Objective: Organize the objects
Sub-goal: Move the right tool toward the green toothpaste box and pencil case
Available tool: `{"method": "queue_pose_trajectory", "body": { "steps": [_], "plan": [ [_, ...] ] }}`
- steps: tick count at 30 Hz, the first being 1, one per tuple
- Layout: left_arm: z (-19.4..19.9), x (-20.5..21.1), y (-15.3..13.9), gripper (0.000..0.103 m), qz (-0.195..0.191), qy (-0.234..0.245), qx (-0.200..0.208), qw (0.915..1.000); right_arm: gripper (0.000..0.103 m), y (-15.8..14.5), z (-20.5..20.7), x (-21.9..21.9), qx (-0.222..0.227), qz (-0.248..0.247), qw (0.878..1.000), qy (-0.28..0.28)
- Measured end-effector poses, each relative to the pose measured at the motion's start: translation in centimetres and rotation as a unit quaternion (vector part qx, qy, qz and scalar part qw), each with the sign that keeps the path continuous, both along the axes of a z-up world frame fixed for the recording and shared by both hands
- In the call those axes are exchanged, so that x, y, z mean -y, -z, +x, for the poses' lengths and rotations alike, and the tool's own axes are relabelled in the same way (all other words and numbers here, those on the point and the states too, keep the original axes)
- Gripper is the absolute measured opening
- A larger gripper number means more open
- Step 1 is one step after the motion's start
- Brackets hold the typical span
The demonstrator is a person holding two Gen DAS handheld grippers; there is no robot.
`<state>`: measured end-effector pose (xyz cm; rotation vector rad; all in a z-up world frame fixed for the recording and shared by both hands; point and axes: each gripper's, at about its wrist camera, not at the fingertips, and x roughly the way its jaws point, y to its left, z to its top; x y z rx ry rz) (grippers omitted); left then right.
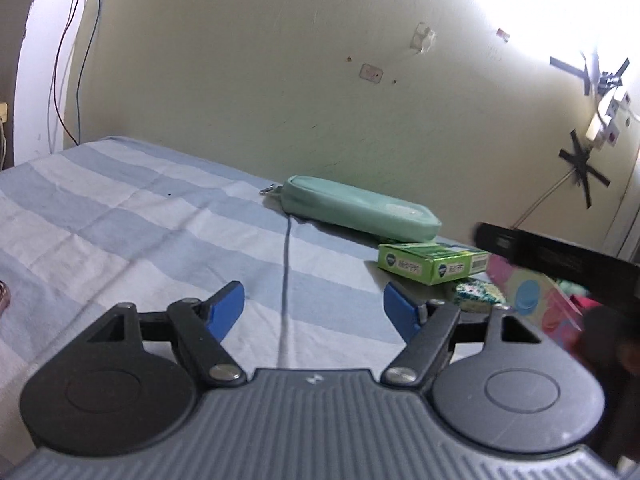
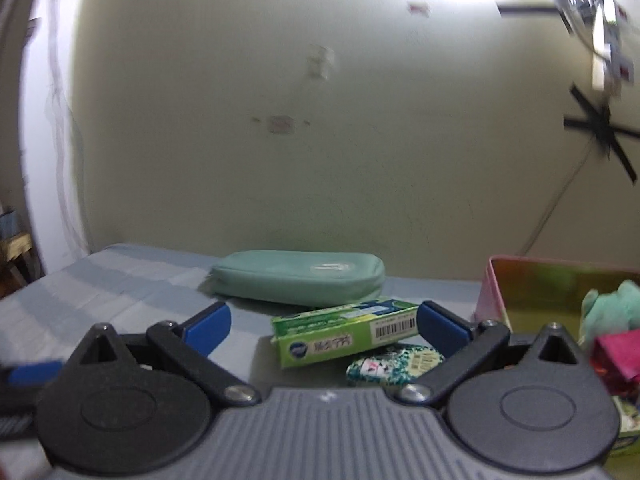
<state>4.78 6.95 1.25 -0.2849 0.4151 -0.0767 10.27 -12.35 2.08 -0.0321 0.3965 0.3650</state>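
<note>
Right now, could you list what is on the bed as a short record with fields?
surface: striped bedsheet
pouch: mint zip pouch, lying flat near the wall
box: green carton, resting partly on a patterned tin
container: pink box holding a teal plush
left hand-held gripper: open, empty
right hand-held gripper: open, facing the carton

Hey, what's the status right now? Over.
Left gripper and right gripper open, empty. Green box ahead of right gripper, resting partly on patterned tin; teal pouch behind. Pink bin at right. Nothing blocking.
</note>
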Motion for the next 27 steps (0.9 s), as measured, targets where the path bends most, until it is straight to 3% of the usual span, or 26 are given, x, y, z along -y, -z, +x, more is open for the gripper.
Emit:
{"method": "queue_pose_trajectory", "body": {
  "steps": [8,13,17,21,24,25,26,27],
  "plan": [
    [0.1,-0.1,0.6,0.078,-0.039,0.035,-0.023,0.9983,0.103,1.4,4.5,-1.1,-0.042,0.011,0.998,0.038],
    [-0.1,0.3,0.6,0.078,-0.042,0.053,-0.022,0.9974,0.103,1.5,6.6,-2.0,-0.046,0.004,0.998,0.045],
    [0.0,0.0,0.7,0.078,-0.057,0.050,-0.025,0.9968,0.103,0.6,11.2,-3.3,-0.078,0.027,0.995,0.048],
    [0.3,-0.5,0.8,0.078,-0.071,0.038,-0.033,0.9962,0.102,1.6,18.1,-3.2,-0.162,0.046,0.980,0.102],
    [0.4,-0.6,1.0,0.078,-0.072,0.034,-0.036,0.9962,0.101,3.4,22.4,-1.6,-0.253,0.100,0.955,0.122],
    [0.4,-0.6,1.0,0.078,-0.072,0.031,-0.035,0.9963,0.097,4.0,23.4,-1.3,-0.277,0.111,0.947,0.121],
    [0.3,-0.7,1.0,0.078,-0.072,0.027,-0.034,0.9965,0.087,4.6,24.1,-1.1,-0.298,0.128,0.939,0.110],
    [0.3,-0.8,1.0,0.078,-0.071,0.020,-0.032,0.9968,0.069,4.7,24.3,-1.0,-0.305,0.142,0.936,0.099]
  ]
}}
